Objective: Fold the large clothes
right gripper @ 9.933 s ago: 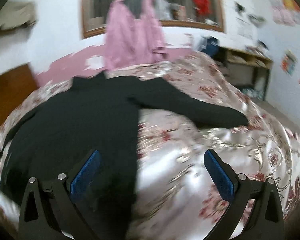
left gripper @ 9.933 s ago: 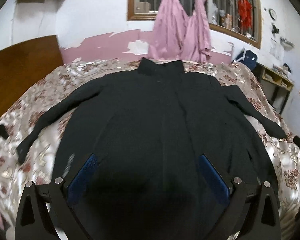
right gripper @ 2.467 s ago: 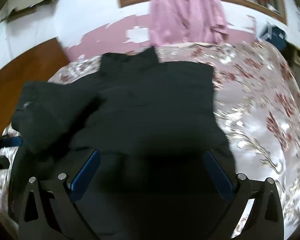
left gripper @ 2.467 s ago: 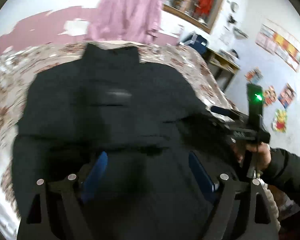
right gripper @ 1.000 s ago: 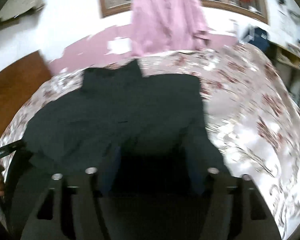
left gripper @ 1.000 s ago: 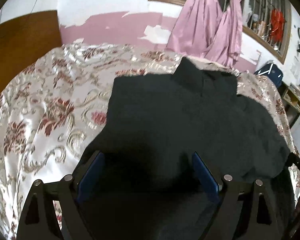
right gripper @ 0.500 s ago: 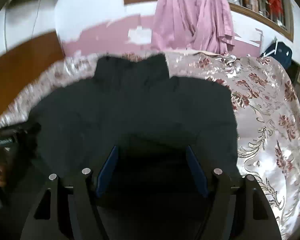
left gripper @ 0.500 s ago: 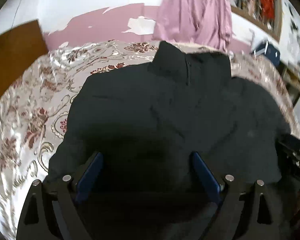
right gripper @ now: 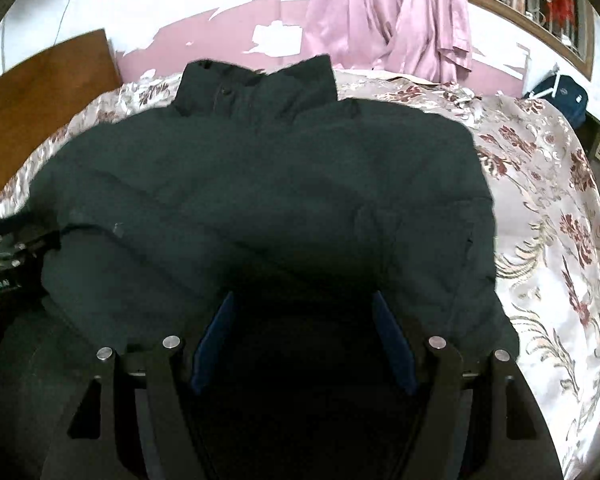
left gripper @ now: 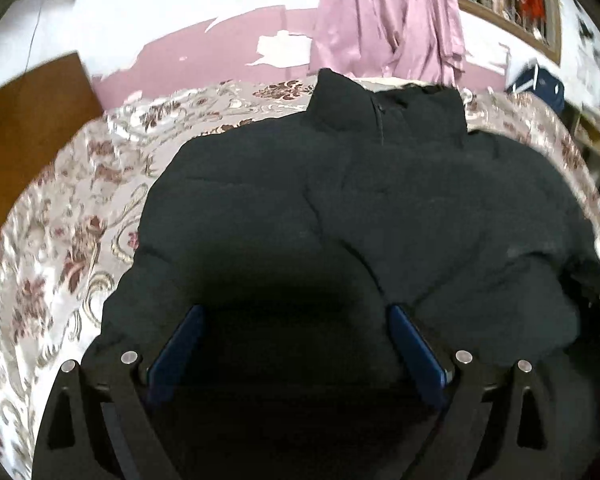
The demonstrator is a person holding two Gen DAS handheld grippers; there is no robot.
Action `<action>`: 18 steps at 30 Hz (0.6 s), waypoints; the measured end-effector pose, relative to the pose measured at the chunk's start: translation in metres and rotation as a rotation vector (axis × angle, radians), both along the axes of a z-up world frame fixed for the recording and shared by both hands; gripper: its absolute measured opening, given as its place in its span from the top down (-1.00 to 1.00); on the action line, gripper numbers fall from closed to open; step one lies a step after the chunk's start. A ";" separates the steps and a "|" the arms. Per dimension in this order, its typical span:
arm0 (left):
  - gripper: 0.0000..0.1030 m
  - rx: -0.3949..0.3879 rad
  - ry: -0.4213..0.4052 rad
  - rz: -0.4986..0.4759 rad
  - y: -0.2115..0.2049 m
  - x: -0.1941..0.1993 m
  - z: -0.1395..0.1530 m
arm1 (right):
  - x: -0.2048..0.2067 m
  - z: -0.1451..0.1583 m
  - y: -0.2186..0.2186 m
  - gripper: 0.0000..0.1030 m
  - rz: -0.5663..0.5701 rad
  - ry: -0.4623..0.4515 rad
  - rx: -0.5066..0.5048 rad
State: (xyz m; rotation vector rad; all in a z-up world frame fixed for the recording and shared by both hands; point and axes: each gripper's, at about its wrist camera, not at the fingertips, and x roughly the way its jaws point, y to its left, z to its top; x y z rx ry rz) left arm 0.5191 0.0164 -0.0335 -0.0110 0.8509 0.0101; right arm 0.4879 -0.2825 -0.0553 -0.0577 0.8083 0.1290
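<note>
A black padded jacket (left gripper: 340, 208) lies flat on the bed with its collar (left gripper: 384, 120) at the far end and both sleeves folded in over the chest. My left gripper (left gripper: 296, 312) hangs over the jacket's lower left part, blue pads (left gripper: 176, 344) spread wide, and nothing is pinched. In the right wrist view the same jacket (right gripper: 260, 184) fills the middle. My right gripper (right gripper: 303, 300) is over its lower right part with the jaws narrower than the left's. Its blue pads (right gripper: 394, 344) show bare, with dark cloth below them.
A floral satin bedspread (left gripper: 68, 240) covers the bed, with bare cover right of the jacket (right gripper: 560, 248). A wooden headboard (right gripper: 40, 80) stands far left, pink curtains (left gripper: 388, 20) hang behind, and a dark bag (right gripper: 560, 92) and shelves are far right. The left tool's black body (right gripper: 4, 264) shows at the edge.
Both sleeves, once spread out, now lie folded over the chest. Within the last second both views swung to face the jacket squarely and dropped closer. The right jaws are narrower than 2.5 seconds ago.
</note>
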 end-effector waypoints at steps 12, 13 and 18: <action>-0.94 -0.225 -0.058 0.012 0.010 -0.088 0.114 | -0.084 0.112 -0.015 -0.67 0.010 -0.105 0.097; -0.96 -0.229 -0.069 0.007 0.011 -0.097 0.126 | -0.091 0.123 -0.017 -0.73 0.009 -0.112 0.107; -0.99 -0.231 -0.101 -0.014 0.011 -0.147 0.178 | -0.146 0.183 -0.015 -0.82 0.017 -0.136 0.126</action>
